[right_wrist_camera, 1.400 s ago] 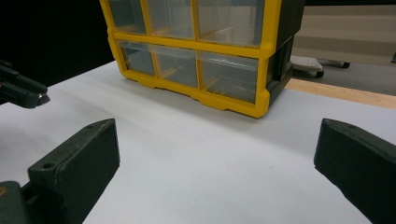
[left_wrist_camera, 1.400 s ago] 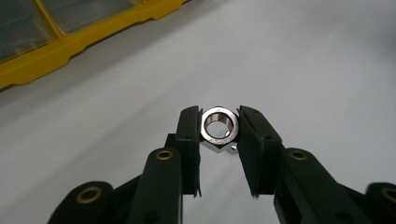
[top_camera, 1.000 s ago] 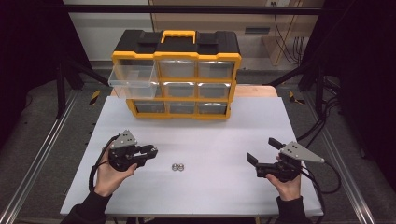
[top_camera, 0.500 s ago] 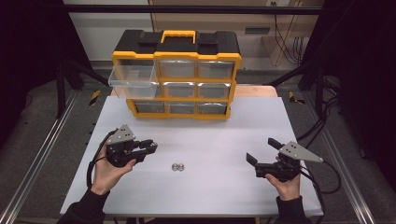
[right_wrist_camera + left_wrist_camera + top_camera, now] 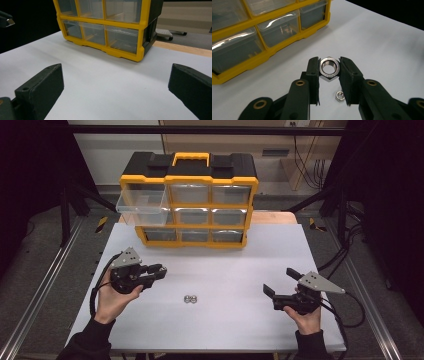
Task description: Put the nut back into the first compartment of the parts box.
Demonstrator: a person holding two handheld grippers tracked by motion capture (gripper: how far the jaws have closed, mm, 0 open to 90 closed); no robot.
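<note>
While clamping a steel nut (image 5: 329, 68), left gripper (image 5: 329, 75) hangs above table (image 5: 387, 50).

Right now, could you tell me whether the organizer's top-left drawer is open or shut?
Open: the top-left drawer juts forward from the organizer, past its neighbours.

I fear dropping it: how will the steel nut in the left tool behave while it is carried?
The nut looks rigid and heavy for its size. Its polished flats may slip between the left tool pads. Dropped, it could roll.
</note>
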